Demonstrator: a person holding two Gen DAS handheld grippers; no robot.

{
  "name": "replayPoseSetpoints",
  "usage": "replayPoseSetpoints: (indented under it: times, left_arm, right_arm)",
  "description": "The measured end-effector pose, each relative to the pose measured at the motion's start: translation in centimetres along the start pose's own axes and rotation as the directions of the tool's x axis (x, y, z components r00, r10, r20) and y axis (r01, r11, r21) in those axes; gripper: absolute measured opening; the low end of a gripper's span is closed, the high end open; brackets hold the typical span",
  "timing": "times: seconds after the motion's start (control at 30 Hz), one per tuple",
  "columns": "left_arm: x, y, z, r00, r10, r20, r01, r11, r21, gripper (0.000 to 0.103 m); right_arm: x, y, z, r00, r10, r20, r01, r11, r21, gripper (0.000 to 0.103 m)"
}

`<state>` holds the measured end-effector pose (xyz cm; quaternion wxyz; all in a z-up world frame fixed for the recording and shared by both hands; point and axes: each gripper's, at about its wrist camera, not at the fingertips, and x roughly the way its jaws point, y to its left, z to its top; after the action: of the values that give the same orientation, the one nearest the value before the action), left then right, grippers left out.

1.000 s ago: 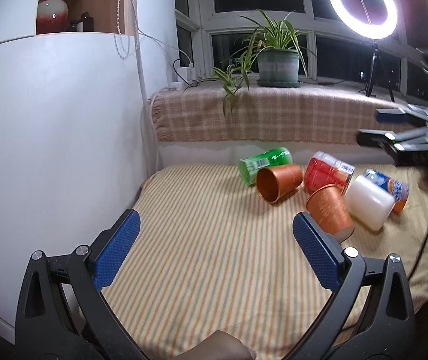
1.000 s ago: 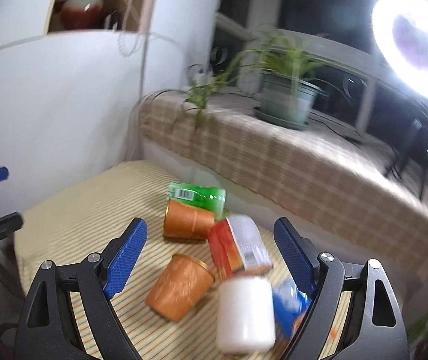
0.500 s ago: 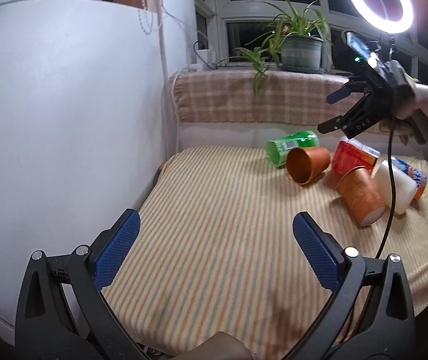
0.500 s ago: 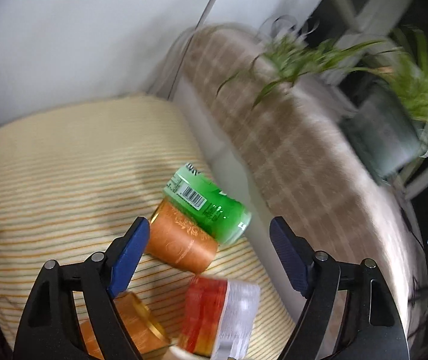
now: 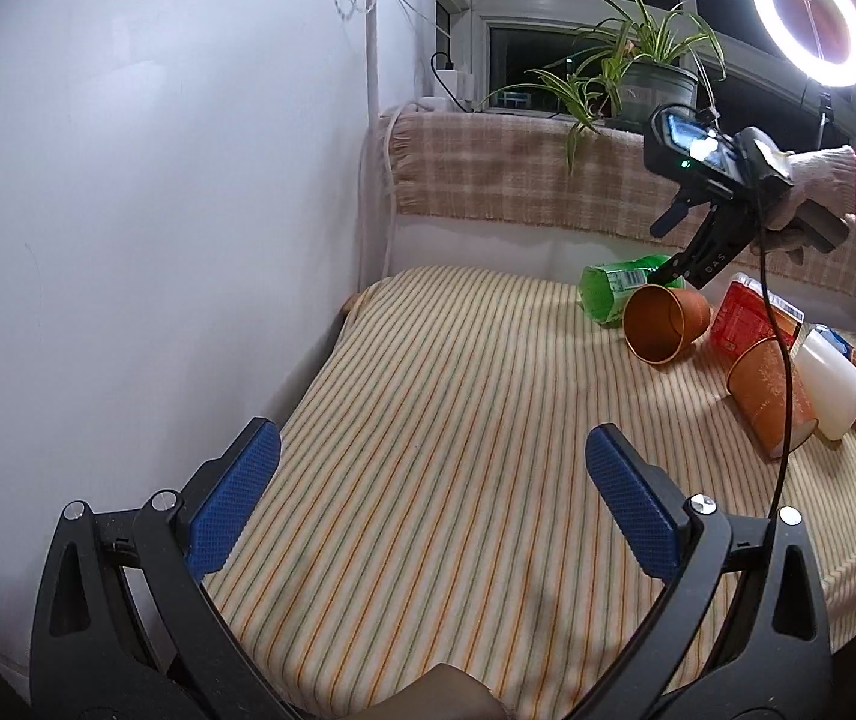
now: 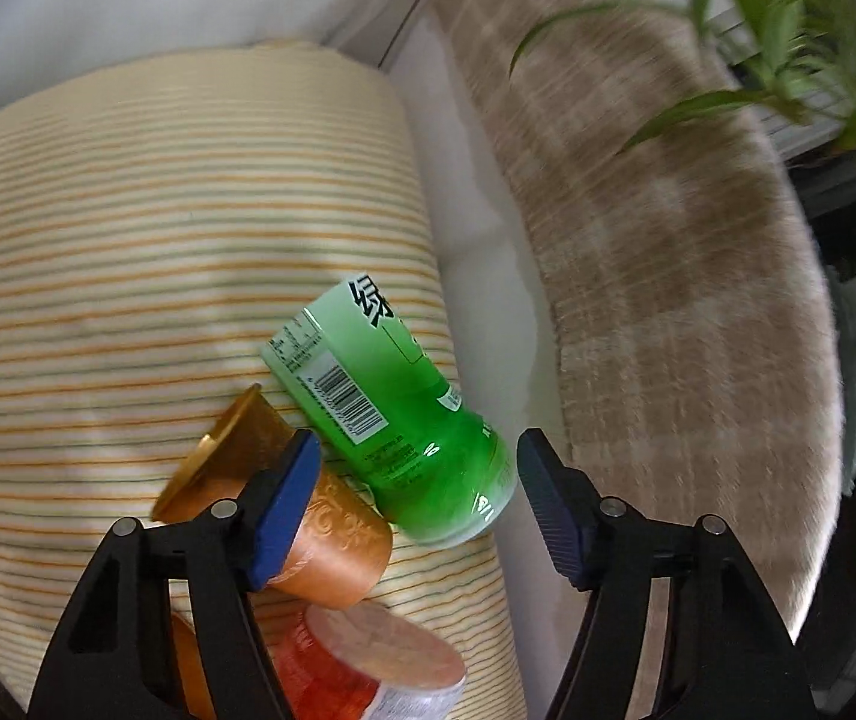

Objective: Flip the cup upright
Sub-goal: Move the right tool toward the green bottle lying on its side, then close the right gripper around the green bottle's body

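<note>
While nothing has yet been gripped, the flip itself looks not yet begun, judging by how every cup lies on its side. Nearest in the left wrist view, the left gripper (image 5: 431, 516) hangs over bare cloth at the near end of the striped yellow tablecloth (image 5: 428, 420), its blue-padded jaws spread wide with nothing between them, well apart from the cluster of items. Farther along, a second embossed orange cup (image 5: 770, 399) lies tipped beside a white plastic bottle (image 5: 830, 390) and a red packaged tub (image 5: 749, 315). Beyond these lies the likely target, the shiny copper-orange paper cup (image 5: 665, 324), on its side with its mouth facing the left camera, touching the green plastic bottle (image 5: 614, 291) behind it. The right gripper (image 6: 419, 501) is poised just over that pair, jaws wide and holding nothing; in its own view the left pad overlaps the cup (image 6: 320, 516), while the green bottle (image 6: 392, 438) fills the gap between the pads. Whether any pad touches the cup cannot be told. Farthest back, a checked beige cloth (image 5: 548, 180) drapes the sill under a potted spider plant (image 5: 644, 78). Grasping, turning and setting down all remain.
</note>
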<state>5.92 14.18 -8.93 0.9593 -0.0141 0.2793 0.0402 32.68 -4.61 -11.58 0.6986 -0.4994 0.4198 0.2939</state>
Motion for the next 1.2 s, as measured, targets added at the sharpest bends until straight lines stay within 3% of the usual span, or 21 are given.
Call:
replayPoseSetpoints:
  times: [0.5,0.77,1.0,1.2]
  left_arm:
    - [1.8,1.4,-0.2,0.999,0.019,-0.029,-0.02,0.999,-0.05,0.103]
    - [1.8,1.6,-0.5,0.999,0.033,-0.036,-0.035,0.998,-0.057,0.103]
    - [2.0,1.5,-0.5,0.998,0.034,-0.045,-0.037,0.997,-0.061,0.103]
    - [1.8,1.5,-0.4,0.998,0.045,-0.035,-0.047,0.997,-0.057,0.103]
  right_arm:
    - [3.9,-1.2,3.0,0.988,0.143,-0.049,-0.146,0.987,-0.062,0.066]
    - [7.3,-1.2,5.4,0.987,0.156,-0.046,-0.159,0.985,-0.068,0.07]
    - [7.3,-1.7,6.4,0.986,0.166,-0.033,-0.168,0.984,-0.066,0.071]
    - [8.3,-1.1,8.3,0.979,0.198,-0.041,-0.201,0.976,-0.082,0.066]
